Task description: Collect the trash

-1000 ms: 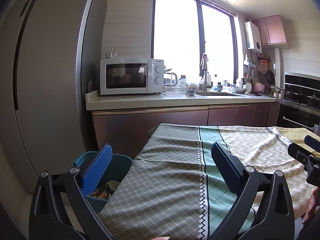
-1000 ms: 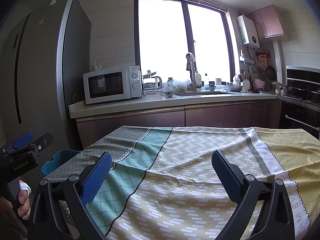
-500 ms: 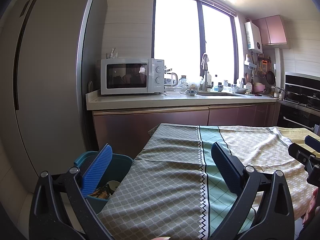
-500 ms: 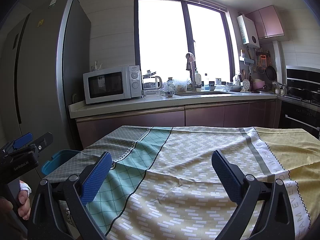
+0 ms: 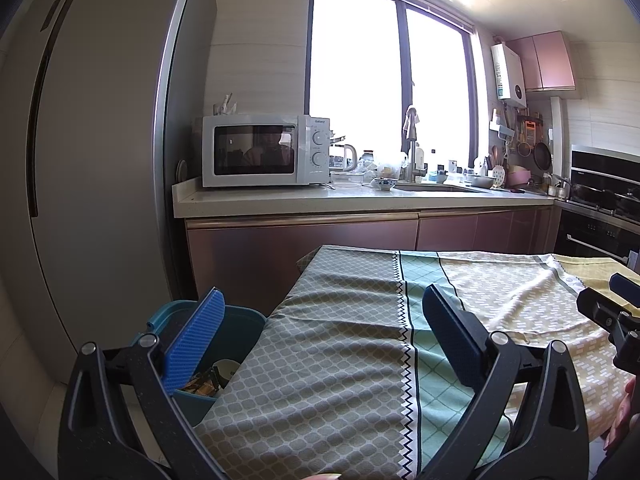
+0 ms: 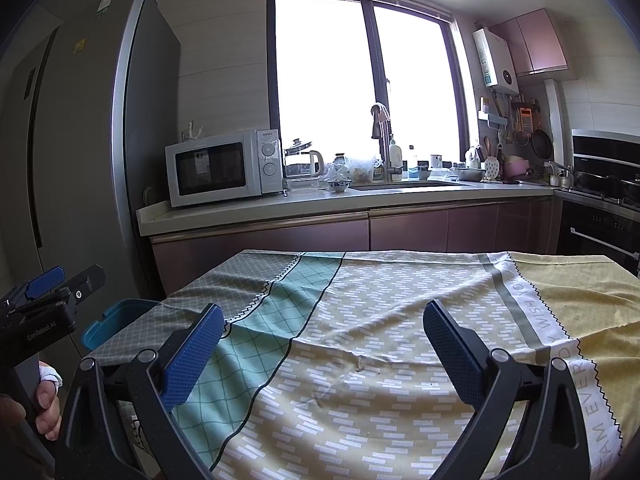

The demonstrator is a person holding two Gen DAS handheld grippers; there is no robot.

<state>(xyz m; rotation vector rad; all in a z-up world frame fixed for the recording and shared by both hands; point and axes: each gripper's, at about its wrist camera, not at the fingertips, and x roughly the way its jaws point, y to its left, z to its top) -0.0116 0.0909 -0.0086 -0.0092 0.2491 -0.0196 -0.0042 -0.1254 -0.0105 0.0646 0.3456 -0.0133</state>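
Observation:
A blue trash bin [image 5: 236, 328] stands on the floor at the left end of the table; it also shows in the right wrist view [image 6: 116, 318]. Trash [image 5: 208, 380] lies inside it. My left gripper [image 5: 320, 340] is open and empty, held above the table's left end, its left finger over the bin. My right gripper [image 6: 324, 352] is open and empty above the middle of the patterned tablecloth [image 6: 380, 320]. I see no loose trash on the cloth.
A tall grey fridge [image 5: 92, 160] stands at the left. A counter [image 5: 320, 200] at the back holds a white microwave [image 5: 264, 150], a kettle and a sink. An oven and stove [image 6: 600, 216] are at the right.

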